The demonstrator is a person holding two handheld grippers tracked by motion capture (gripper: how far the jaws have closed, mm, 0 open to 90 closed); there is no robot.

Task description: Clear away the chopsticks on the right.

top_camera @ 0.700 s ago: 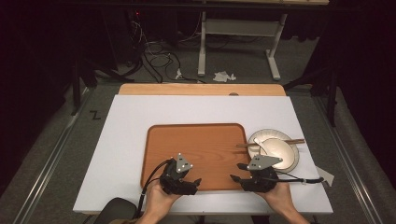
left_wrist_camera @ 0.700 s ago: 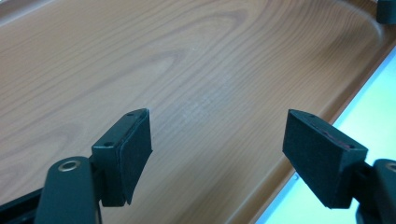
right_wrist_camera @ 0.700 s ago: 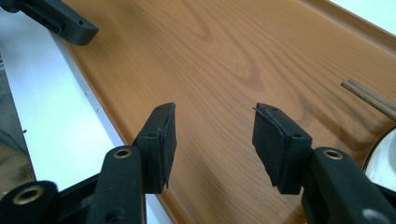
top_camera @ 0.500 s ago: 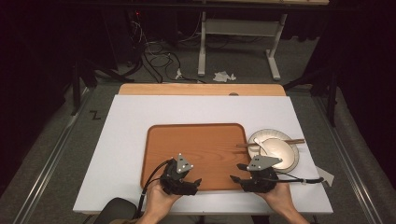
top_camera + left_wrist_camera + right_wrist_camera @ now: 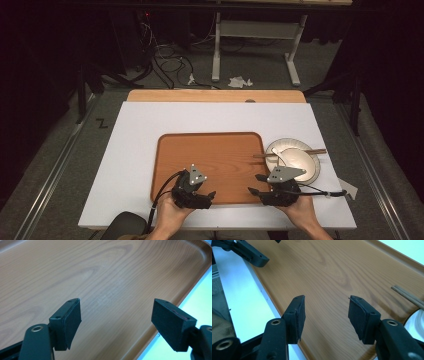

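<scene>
Two black claws, left (image 5: 116,322) and right (image 5: 325,318), gape over smooth wood-grain tray (image 5: 220,155).

The high view looks forward and down on the whole counter (image 5: 140,150) from afar; both claw views skim close over the wooden tray (image 5: 210,155), which all three share

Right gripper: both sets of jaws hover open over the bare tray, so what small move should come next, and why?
Probably swing the right gripper toward the chopsticks lying across the white plate beside the wooden tray. Its jaws stand open with nothing between them, and the plate sits just beyond that hand. The left gripper is also open, over bare tray.
</scene>
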